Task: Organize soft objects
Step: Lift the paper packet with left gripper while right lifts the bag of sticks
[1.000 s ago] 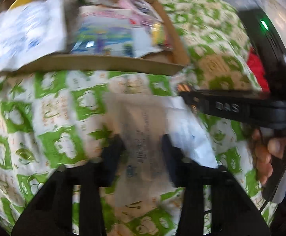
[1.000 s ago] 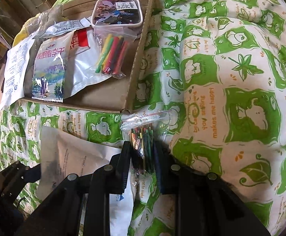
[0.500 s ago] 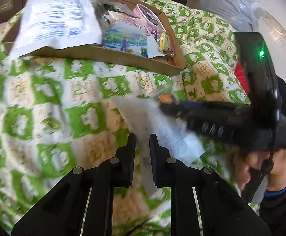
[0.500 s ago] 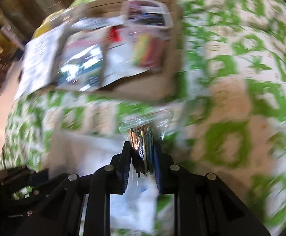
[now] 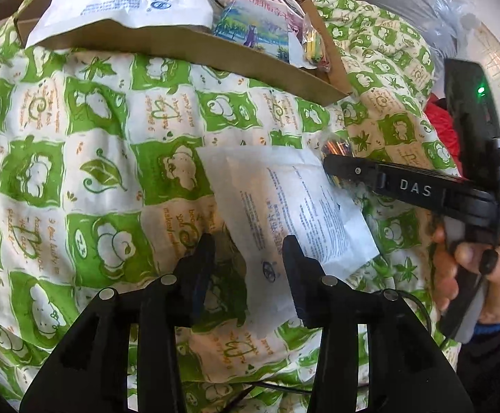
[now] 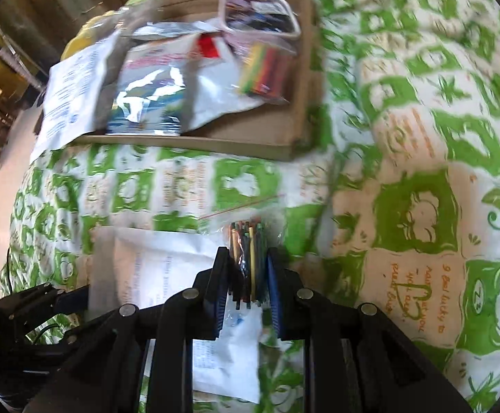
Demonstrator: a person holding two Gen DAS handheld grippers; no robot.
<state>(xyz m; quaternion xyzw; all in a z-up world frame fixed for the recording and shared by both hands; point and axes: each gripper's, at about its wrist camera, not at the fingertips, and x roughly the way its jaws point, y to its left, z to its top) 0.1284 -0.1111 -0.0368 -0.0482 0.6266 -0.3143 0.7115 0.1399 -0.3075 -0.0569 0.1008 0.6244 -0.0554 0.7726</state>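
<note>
1. left tongs (image 5: 248, 253) point down over a green and white quilt (image 5: 88, 172); their jaws have just been opening and now stand apart.
2. a flat white printed packet (image 5: 284, 206) lies on the quilt with one end between those open jaws; the pads do not press it.
3. right tongs (image 6: 248, 275) are clamped on a small clear bag of coloured sticks (image 6: 248, 241), which stands up between the pads with its top edge above them.
4. in the left wrist view the right tongs (image 5: 332, 168) reach in from the right side, held by a hand (image 5: 474, 275) with a dark sleeve, their tips just over the far corner of the white packet.
5. the same white packet (image 6: 167, 272) shows in the right wrist view, lying just left of the bag of sticks and running under the right tongs.
6. a shallow cardboard box (image 6: 298, 69) sits on the quilt beyond both tongs.
7. in the box: a large white pouch (image 6: 74, 93) hanging over its left edge, a snack packet with a landscape picture (image 6: 150, 99), a second clear bag of bright sticks (image 6: 267, 69), and a pink-rimmed tub (image 6: 260, 17) in the far corner.
8. the right wrist view is blurred, so print on the packets cannot be read there.
9. something red (image 5: 439, 117) pokes out at the quilt's right edge; can't tell what it is.
</note>
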